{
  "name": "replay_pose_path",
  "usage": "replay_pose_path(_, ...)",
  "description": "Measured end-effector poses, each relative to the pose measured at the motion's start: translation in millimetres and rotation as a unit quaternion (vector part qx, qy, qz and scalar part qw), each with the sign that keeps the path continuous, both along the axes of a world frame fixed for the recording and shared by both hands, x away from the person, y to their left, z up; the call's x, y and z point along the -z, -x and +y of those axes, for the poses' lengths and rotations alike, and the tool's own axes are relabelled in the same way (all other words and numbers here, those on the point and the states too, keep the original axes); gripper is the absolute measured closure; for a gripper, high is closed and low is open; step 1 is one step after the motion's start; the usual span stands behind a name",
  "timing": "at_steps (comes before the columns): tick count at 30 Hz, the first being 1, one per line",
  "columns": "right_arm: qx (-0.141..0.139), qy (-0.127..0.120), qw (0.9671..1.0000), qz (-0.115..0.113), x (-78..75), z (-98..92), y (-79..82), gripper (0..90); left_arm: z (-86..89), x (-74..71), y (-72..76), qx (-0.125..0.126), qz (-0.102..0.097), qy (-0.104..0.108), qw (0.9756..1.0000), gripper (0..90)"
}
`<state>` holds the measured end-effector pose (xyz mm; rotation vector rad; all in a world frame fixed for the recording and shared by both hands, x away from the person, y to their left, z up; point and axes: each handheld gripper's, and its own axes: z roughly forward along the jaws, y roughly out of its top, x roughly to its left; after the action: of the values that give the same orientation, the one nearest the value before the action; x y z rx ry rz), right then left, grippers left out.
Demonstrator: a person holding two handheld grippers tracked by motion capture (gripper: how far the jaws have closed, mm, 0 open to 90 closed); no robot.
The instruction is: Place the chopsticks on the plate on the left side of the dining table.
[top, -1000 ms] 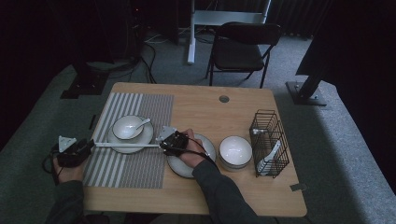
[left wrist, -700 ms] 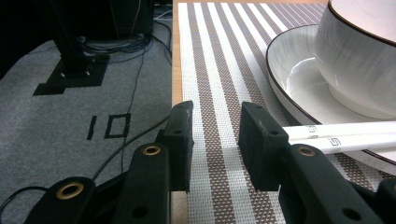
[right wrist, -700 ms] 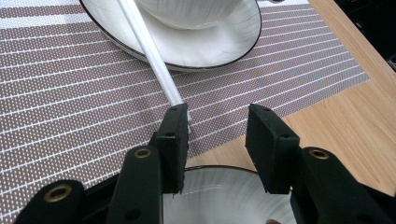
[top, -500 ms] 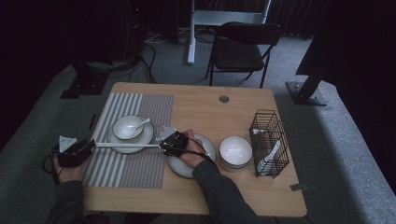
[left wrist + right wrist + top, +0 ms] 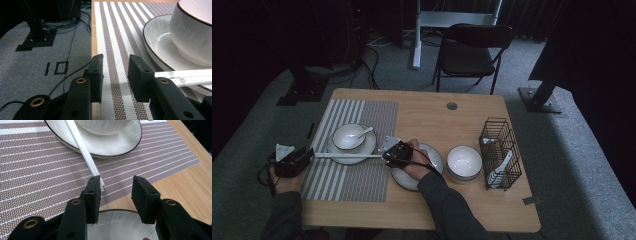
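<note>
Bare placemat (image 5: 347,180) before both tongs; chopsticks (image 5: 347,156), plate (image 5: 354,150) and bowl (image 5: 348,137) beyond.

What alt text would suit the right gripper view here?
The open jaws of the right hand-held gripper frame the ends of two white chopsticks lying across a dark-rimmed white plate and striped placemat. Another white plate sits below the jaws.

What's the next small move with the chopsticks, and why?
Probably back both tools away. The white chopsticks already lie across the plate's near rim beside the bowl, and both the left tool and right tool stand open, with nothing between their jaws.
</note>
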<state>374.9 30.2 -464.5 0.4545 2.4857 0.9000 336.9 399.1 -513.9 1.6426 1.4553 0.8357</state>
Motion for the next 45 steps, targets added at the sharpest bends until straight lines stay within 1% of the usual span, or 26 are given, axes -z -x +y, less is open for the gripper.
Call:
replay_pose_path(30, 0.000, 0.000, 1.0000, -0.001, 0.1, -0.4, -0.3, 58.0, -0.9, 0.2, 0.1, 0.007, -0.002, 0.004, 1.0000, 65.1)
replay_pose_path(37, 0.001, -0.004, 1.0000, -0.003, 0.1, -1.5, 1.1, 58.0, 3.7, -0.7, 3.1, -0.007, -0.011, 0.019, 0.9997, 64.8)
replay_pose_path(42, 0.004, -0.007, 1.0000, -0.005, 0.1, -4.5, 3.1, 58.0, 3.7, -1.5, 6.3, -0.013, -0.015, 0.019, 0.9996, 64.8)
replay_pose_path(45, 0.004, -0.010, 0.9999, -0.008, -0.6, -6.6, 4.8, 58.0, 3.8, -2.2, 10.8, -0.016, -0.020, 0.020, 0.9995, 64.9)
